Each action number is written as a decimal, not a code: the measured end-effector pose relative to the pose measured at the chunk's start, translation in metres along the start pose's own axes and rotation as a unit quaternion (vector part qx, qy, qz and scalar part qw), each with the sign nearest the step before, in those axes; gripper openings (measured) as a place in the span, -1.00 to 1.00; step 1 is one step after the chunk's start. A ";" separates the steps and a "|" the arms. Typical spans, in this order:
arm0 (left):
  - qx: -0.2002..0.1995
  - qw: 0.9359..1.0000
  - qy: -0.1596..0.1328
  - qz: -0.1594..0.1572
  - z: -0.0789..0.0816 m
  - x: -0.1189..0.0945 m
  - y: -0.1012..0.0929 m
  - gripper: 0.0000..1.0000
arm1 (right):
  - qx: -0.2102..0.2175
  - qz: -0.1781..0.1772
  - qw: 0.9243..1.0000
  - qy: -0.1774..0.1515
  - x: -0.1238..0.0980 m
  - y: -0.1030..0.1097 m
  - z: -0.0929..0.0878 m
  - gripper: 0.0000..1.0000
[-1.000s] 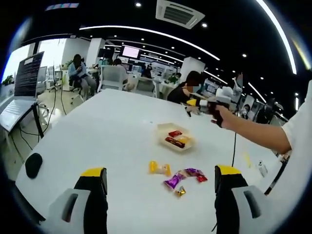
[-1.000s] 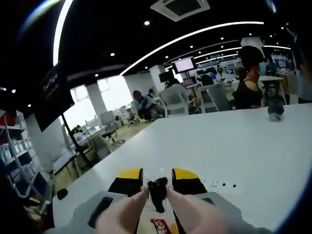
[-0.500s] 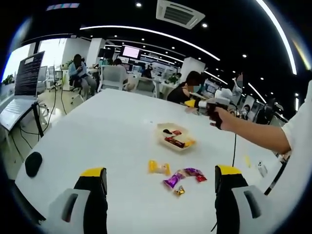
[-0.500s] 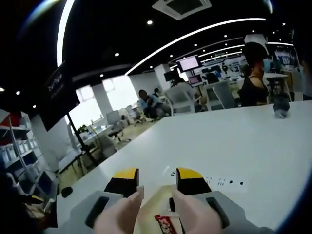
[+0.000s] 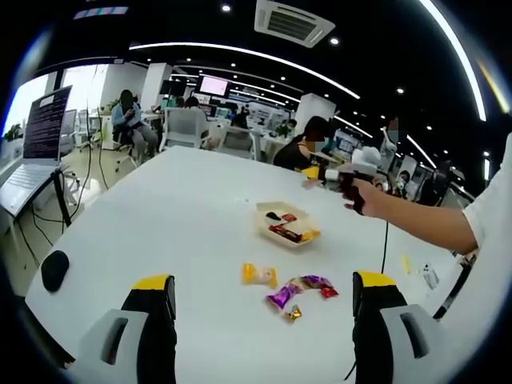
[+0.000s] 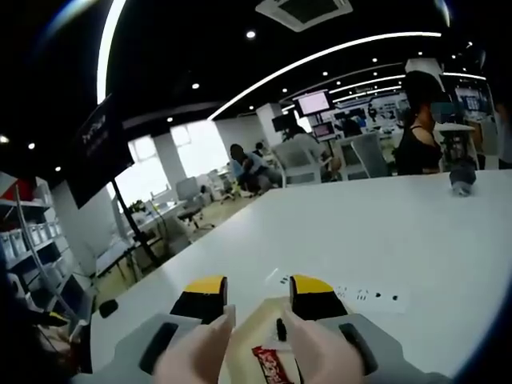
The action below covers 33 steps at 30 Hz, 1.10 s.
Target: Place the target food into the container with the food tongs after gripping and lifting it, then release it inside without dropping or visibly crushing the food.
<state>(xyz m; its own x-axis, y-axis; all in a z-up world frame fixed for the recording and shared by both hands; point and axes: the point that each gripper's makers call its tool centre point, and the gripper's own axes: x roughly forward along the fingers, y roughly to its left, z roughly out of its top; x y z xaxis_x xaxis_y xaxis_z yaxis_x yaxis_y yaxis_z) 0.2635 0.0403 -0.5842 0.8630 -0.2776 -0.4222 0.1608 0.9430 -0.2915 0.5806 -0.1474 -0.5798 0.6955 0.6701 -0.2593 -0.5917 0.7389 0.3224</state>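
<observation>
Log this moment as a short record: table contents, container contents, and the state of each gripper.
surface: white table
container: shallow tray holding red, dark and yellow wrapped sweets
loose food: yellow sweet, purple sweet, small gold sweet, all outside the tray
left gripper: open, empty, short of the loose sweets
right gripper: open above the tray, tongs spread, holding nothing
other: black mouse at the table edge

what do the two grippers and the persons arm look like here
The left gripper has two black jaws with yellow tips rising from grey bodies. The right gripper has the same black jaws and yellow tips on grey housings, with pale tongs fitted along them. In the left gripper view the person's arm is bare below a short white sleeve.
</observation>
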 end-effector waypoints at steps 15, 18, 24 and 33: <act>0.014 0.999 0.002 -0.039 0.007 0.026 -0.025 0.82 | -0.053 0.016 0.998 0.017 -0.041 0.020 -0.015 -0.37; 0.015 0.999 0.002 -0.043 0.008 0.028 -0.027 0.82 | -0.069 0.015 0.997 0.017 -0.047 0.022 -0.017 -0.37; 0.013 0.999 0.007 -0.049 0.003 0.032 -0.032 0.82 | -0.073 0.007 0.997 0.015 -0.064 0.020 -0.026 -0.38; 0.025 0.995 0.024 -0.089 0.002 0.059 -0.053 0.82 | -0.028 -0.003 1.000 -0.004 -0.099 0.030 -0.038 -0.39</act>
<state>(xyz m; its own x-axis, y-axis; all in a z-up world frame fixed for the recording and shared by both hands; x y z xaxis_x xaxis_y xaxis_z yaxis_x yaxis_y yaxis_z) 0.3068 -0.0255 -0.5922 0.7954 -0.4477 -0.4086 0.3334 0.8861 -0.3219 0.4791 -0.1890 -0.5793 0.7020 0.6658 -0.2530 -0.6101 0.7454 0.2686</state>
